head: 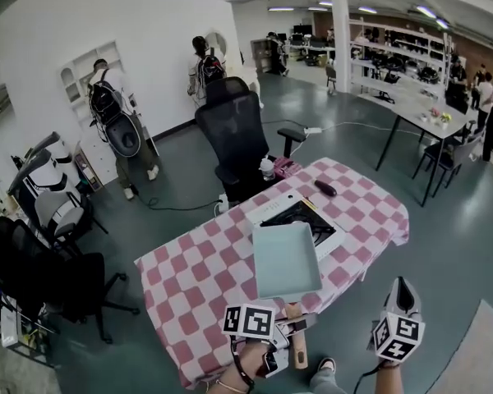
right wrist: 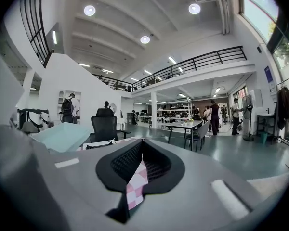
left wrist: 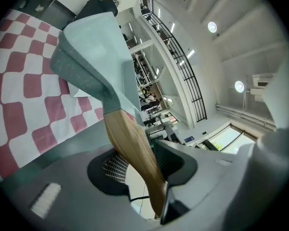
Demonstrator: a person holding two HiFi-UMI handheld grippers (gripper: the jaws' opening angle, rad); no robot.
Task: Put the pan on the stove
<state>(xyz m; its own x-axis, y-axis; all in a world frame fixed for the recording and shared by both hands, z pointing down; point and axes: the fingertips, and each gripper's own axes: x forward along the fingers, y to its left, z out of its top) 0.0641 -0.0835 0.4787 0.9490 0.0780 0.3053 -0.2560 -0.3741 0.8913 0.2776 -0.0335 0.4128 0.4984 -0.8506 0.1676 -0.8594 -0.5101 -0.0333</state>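
Observation:
A pale teal square pan (head: 286,259) with a wooden handle (head: 297,345) hangs over the red-and-white checked table (head: 201,265). Its far edge overlaps the near left side of the stove (head: 308,217), a white cooktop with a black glass top. My left gripper (head: 294,322) is shut on the handle near the table's front edge. In the left gripper view the handle (left wrist: 135,153) runs between the jaws of the left gripper (left wrist: 151,177) and the pan (left wrist: 94,47) tilts above the cloth. My right gripper (head: 403,289) is in the air right of the table, shut and empty, with the right gripper (right wrist: 142,141) tips together.
A black office chair (head: 234,134) stands behind the table. A small bottle (head: 268,169) and a dark oblong object (head: 325,189) lie on the far part of the cloth. Another black chair (head: 57,277) is at the left. People stand by the white wall; a long table (head: 431,121) is at the right.

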